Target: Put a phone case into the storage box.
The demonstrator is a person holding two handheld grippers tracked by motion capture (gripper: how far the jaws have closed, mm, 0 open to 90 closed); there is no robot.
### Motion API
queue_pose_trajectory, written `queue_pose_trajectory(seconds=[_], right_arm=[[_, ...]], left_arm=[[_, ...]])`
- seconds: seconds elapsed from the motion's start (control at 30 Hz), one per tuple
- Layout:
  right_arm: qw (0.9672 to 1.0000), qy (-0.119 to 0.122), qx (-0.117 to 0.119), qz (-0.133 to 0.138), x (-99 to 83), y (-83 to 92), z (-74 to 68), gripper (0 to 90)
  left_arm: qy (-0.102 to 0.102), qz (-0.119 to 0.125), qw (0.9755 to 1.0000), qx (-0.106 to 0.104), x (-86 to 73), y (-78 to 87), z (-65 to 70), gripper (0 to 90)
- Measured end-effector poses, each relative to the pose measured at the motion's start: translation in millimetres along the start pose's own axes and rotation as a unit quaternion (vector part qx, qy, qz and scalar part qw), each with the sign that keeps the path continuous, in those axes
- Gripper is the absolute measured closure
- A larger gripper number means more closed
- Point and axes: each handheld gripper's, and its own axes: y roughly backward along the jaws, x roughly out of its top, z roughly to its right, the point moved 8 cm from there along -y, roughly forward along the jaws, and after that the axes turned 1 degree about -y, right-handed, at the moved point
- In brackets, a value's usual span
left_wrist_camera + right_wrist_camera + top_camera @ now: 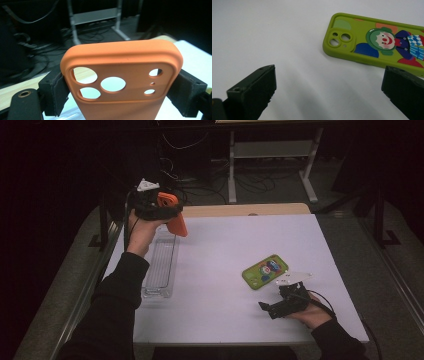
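The left gripper (167, 210) grasps the orange case (120, 82) above the tray's (162, 262) far end; lower it in level. The right gripper (267, 307), released, sits just beside the green case (265, 271).

Your right gripper (328, 92) hovers with jaws spread wide and nothing between them over the white table (274, 32); a green phone case (377, 42) (clown picture, camera holes leftward) lies just beyond.

Dim lab or workshop, white-topped table (235, 245), metal bench frame (272, 150) behind, loose cables (200, 185) on floor
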Motion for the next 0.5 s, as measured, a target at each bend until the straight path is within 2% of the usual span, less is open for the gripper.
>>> queue_pose_trajectory(seconds=[0.13,0.23,0.3,0.33,0.37,0.43,0.5], right_arm=[[1.0000,0.000,0.003,0.002,0.1,0.3,1.0,0.0],[0.9999,0.006,0.007,0.006,0.6,0.7,-0.6,0.0],[0.9999,0.005,0.011,0.008,1.4,1.3,-2.3,0.0],[0.9999,0.005,0.010,0.007,1.4,1.8,-2.5,0.0],[0.9999,0.009,0.009,0.009,1.7,1.8,-1.7,0.0],[0.9999,0.002,0.011,0.011,2.4,3.0,-2.7,0.0],[0.9997,0.010,0.012,0.017,3.6,3.8,-2.3,0.0]], left_arm=[[0.012,-0.010,0.9983,0.056,-5.7,-9.3,-22.0,14.7],[0.025,-0.023,0.9947,0.097,-11.7,-16.3,-35.5,14.7],[0.022,-0.035,0.9906,0.131,-16.4,-20.4,-44.2,14.6],[0.020,-0.043,0.9892,0.138,-18.9,-21.3,-47.1,14.5],[0.031,-0.042,0.9880,0.145,-20.8,-24.3,-48.8,14.5],[0.043,-0.050,0.9851,0.159,-26.3,-29.8,-52.3,14.3],[0.043,-0.058,0.9837,0.165,-30.1,-33.9,-53.8,14.3]])
